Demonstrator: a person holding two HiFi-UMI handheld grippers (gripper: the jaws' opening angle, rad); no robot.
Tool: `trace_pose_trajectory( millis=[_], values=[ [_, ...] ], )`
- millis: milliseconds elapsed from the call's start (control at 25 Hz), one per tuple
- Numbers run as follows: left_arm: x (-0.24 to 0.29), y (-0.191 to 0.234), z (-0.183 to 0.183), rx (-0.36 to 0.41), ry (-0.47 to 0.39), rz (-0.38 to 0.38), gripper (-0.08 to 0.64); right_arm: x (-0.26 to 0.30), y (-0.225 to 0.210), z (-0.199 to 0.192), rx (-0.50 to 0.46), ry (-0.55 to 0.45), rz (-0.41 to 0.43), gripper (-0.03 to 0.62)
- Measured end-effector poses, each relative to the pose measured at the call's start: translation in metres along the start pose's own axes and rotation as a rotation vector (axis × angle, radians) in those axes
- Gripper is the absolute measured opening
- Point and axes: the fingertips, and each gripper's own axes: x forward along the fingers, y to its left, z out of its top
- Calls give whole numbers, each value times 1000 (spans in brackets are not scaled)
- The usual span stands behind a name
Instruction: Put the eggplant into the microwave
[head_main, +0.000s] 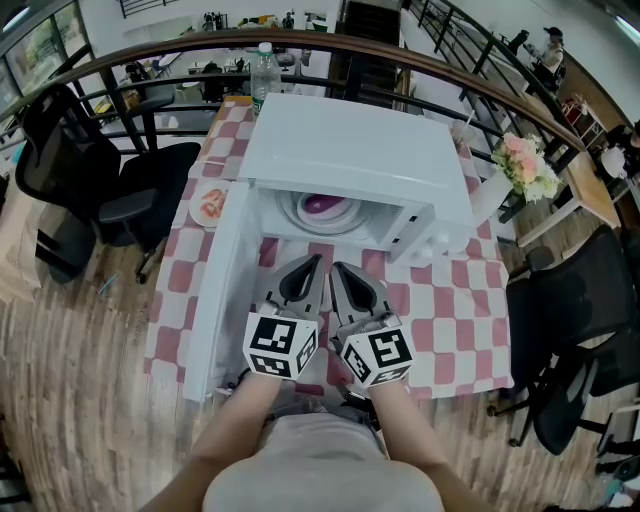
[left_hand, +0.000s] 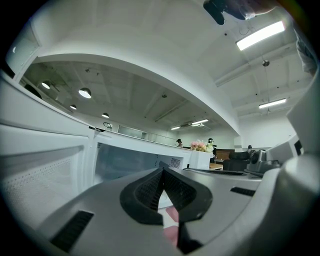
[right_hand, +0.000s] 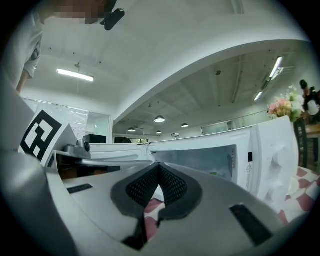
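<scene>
The eggplant (head_main: 322, 205) lies inside the microwave (head_main: 350, 140), a purple lump on the white plate (head_main: 300, 215) in the cavity. As far as I can judge, the placing is done. The door (head_main: 220, 300) hangs wide open to the left, so shutting it looks like the step in hand.

Both grippers sit side by side in front of the opening, low over the checked surface (head_main: 440, 310). The left gripper (head_main: 318, 258) has its fingers pressed together with nothing between them. The right gripper (head_main: 336, 266) is the same, closed and empty. Neither touches the microwave or the eggplant.

To close the door well, I would use the left gripper, since it is nearer the door. It should go round to the door's outer face near the free edge, far from the hinge, and push with the closed fingers as one blunt tip. The swing should be smooth and end with a firm press so the latch catches. The right gripper needs to be drawn back first, out of the door's arc. A hard shove might slide the microwave on the cloth.

As for writing, each marker cube (head_main: 282, 345) carries only black-and-white square patterns. A small warning sticker (right_hand: 249, 169) sits on the control panel, too small to read. I see no brand name.
</scene>
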Motion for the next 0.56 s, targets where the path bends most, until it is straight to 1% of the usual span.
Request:
trace_pose_trajectory(
  millis=[320,560],
  values=[
    [0,-2,1,12,-7,-6,3,0,5,0,-28,1,5,23],
    [-1,-3,1,27,-10,-9,3,-2,7,1,-32,-6,0,23]
  ],
)
